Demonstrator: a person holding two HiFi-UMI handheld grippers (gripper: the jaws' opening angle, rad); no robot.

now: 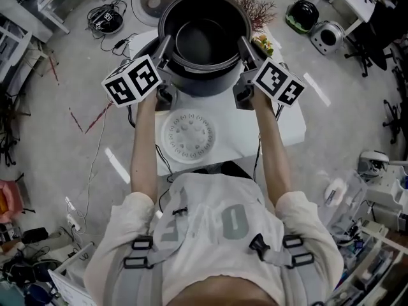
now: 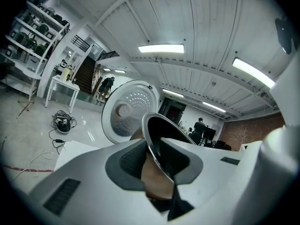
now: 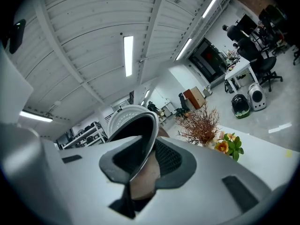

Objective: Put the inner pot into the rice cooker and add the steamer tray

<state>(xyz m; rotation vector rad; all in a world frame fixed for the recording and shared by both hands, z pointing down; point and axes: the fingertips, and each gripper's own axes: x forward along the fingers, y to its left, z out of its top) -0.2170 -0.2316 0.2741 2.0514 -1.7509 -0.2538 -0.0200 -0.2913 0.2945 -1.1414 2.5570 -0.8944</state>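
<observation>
The left gripper (image 1: 164, 50) and right gripper (image 1: 246, 50) each clamp the rim of the inner pot (image 1: 204, 78), held seemingly above the rice cooker (image 1: 144, 48); next, lower it in level

The only print near legible is on the person's shirt (image 1: 217, 234): two large grey characters across the chest, seen upside down in the head view. One looks like a 0; the other cannot be told for sure. The cube (image 1: 132, 80) on the left gripper (image 1: 166, 43) and the cube (image 1: 278, 81) on the right gripper (image 1: 244, 42) carry only black-and-white square marker patterns.
</observation>
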